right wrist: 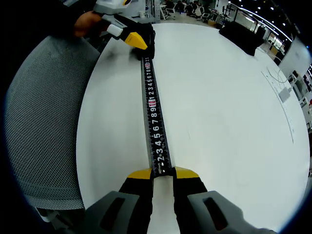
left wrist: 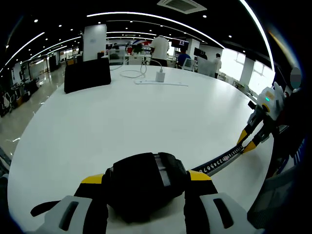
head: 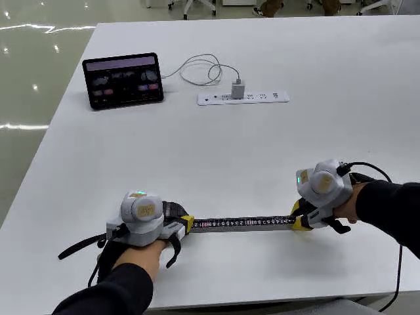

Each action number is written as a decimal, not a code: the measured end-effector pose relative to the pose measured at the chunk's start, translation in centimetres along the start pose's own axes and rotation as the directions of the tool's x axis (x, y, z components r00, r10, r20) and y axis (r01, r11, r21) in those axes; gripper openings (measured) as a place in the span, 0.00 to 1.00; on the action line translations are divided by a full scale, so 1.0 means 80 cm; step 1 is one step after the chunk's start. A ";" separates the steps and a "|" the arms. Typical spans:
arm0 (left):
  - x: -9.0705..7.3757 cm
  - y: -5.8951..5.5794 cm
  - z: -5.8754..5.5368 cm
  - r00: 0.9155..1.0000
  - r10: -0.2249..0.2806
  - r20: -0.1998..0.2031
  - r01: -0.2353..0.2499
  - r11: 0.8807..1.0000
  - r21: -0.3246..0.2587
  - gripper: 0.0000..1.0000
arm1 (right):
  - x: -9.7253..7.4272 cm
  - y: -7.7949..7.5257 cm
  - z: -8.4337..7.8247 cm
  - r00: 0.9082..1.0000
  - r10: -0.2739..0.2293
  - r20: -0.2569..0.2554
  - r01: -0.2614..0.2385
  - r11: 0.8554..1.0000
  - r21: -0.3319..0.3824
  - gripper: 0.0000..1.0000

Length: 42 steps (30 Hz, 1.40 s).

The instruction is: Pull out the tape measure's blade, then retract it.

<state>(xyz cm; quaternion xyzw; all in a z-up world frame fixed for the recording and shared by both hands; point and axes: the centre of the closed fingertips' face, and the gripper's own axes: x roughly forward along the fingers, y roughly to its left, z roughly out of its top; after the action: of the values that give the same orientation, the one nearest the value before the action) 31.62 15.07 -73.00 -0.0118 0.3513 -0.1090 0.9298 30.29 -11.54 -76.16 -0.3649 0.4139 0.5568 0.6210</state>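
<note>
The black tape measure case [left wrist: 146,183] sits on the white table [head: 216,151], clamped between the yellow-tipped fingers of my left gripper [left wrist: 146,178]. In the head view the left gripper [head: 182,223] is at the front left with the case [head: 174,213] in it. The dark numbered blade [head: 243,222] runs flat along the table to the right. My right gripper [head: 300,219] is shut on the blade's end. Seen from the right gripper view, the blade [right wrist: 154,122] stretches from my right gripper [right wrist: 162,173] up to the case [right wrist: 147,44] at the top.
A black tablet [head: 123,80] stands at the back left of the table. A white power strip [head: 243,98] with a charger and a looped white cable [head: 203,69] lies behind the middle. A grey mesh chair [right wrist: 41,122] stands beside the table's near edge.
</note>
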 end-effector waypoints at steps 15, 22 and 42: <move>0.000 -0.001 -0.001 1.000 -0.007 -0.011 0.007 1.000 -0.018 0.59 | 0.005 -0.002 0.017 1.000 -0.002 0.030 0.002 1.000 -0.002 0.11; -0.001 -0.001 -0.001 1.000 -0.009 -0.012 0.008 1.000 -0.021 0.59 | 0.007 -0.001 0.019 0.999 -0.001 0.034 0.001 1.000 -0.002 0.11; 0.000 -0.001 -0.001 1.000 -0.012 -0.015 0.011 0.999 -0.031 0.59 | 0.013 -0.001 0.032 0.999 0.004 0.041 -0.004 1.000 -0.011 0.11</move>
<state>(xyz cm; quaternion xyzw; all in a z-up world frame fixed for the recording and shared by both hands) 31.55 15.01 -73.06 -0.0274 0.3599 -0.1090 0.9262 30.72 -8.80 -76.15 -0.3561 0.3988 0.5676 0.6260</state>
